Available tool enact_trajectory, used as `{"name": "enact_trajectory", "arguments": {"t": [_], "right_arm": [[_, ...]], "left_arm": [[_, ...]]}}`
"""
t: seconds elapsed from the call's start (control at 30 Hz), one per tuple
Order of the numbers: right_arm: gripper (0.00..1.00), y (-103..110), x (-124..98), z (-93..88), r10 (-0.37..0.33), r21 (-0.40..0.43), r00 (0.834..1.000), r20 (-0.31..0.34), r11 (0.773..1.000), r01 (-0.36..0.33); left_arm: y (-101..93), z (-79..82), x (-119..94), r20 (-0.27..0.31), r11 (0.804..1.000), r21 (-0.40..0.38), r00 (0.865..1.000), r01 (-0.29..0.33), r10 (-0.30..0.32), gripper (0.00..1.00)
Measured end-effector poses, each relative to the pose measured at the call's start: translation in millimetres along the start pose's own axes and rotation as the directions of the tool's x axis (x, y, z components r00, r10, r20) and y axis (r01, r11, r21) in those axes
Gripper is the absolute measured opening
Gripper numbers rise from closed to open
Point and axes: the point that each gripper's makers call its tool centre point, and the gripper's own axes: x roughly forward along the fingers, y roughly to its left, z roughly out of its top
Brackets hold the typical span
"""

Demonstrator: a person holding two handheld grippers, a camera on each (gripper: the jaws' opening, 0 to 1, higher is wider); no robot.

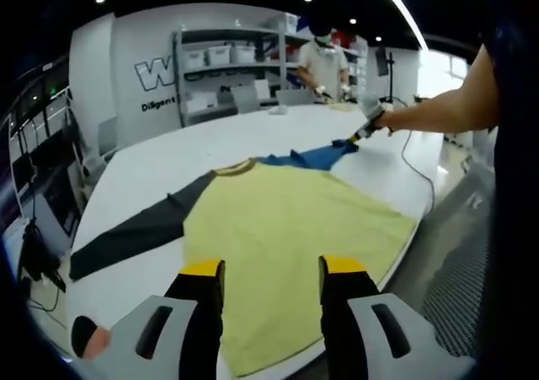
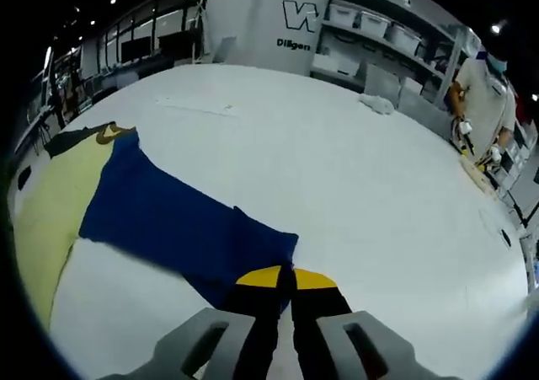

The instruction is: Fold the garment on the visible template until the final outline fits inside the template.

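Now my right gripper (image 2: pixel 280 280) is clamped shut on the cuff of the blue sleeve (image 2: pixel 181 224), its yellow-tipped jaws pressed together over the cloth at the near edge of the right gripper view. From there the sleeve runs flat across the white tabletop (image 2: pixel 354 186) toward the shirt's yellow body (image 2: pixel 50 203) at the left. My left gripper (image 1: pixel 271 272) hangs above the near hem of the shirt (image 1: pixel 286 220) with its jaws apart and nothing between them. In the left gripper view the shirt lies spread on the tabletop (image 1: pixel 168 157), yellow body in the middle, black sleeve (image 1: pixel 135 228) stretched out to the left, blue sleeve (image 1: pixel 312 157) reaching away to the far right, where my right gripper (image 1: pixel 360 133) holds its end. Beyond the tabletop stand shelves (image 1: pixel 227 60) with bins, and a person (image 1: pixel 324 60) stands by them.
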Motion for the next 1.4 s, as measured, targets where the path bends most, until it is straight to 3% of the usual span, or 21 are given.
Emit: {"name": "enact_trajectory", "arguments": {"t": [0.33,0.67,0.8,0.87,1.0,1.23,1.4], "right_arm": [[0.0,-15,-23,12.1,-0.051,0.111,0.997,0.06,0.993,0.044],[0.0,-36,-43,-3.3,-0.111,0.295,0.992,0.054,0.951,0.091],[0.0,-42,-44,-20.4,-0.116,0.353,0.993,-0.004,0.929,0.11],[0.0,-37,-43,-34.8,-0.093,0.367,0.994,-0.064,0.924,0.11],[0.0,-33,-36,-45.7,-0.086,0.383,0.994,-0.072,0.917,0.107],[0.06,-40,-34,-64.7,-0.158,0.354,0.978,-0.133,0.914,0.196],[0.03,-53,-40,-70.7,-0.206,0.344,0.966,-0.153,0.906,0.248]], "left_arm": [[-1.0,2.2,-1,0.014,1.0,0.002,1.0,0.006,-0.006,0.4],[-2.4,3.4,-2,0.021,1.0,0.006,1.0,0.016,-0.016,0.39],[-3.3,3.6,-2,0.021,1.0,0.009,1.0,0.02,-0.02,0.39],[-3.4,3.8,-2,0.022,1.0,0.01,1.0,0.021,-0.021,0.39],[-3.8,3.7,-2,0.022,1.0,0.01,0.999,0.023,-0.024,0.39],[-4.3,2.2,-1,0.014,1.0,0.01,1.0,0.025,-0.026,0.39],[-4.3,1.7,-1,0.012,1.0,0.011,1.0,0.023,-0.023,0.39]]}}
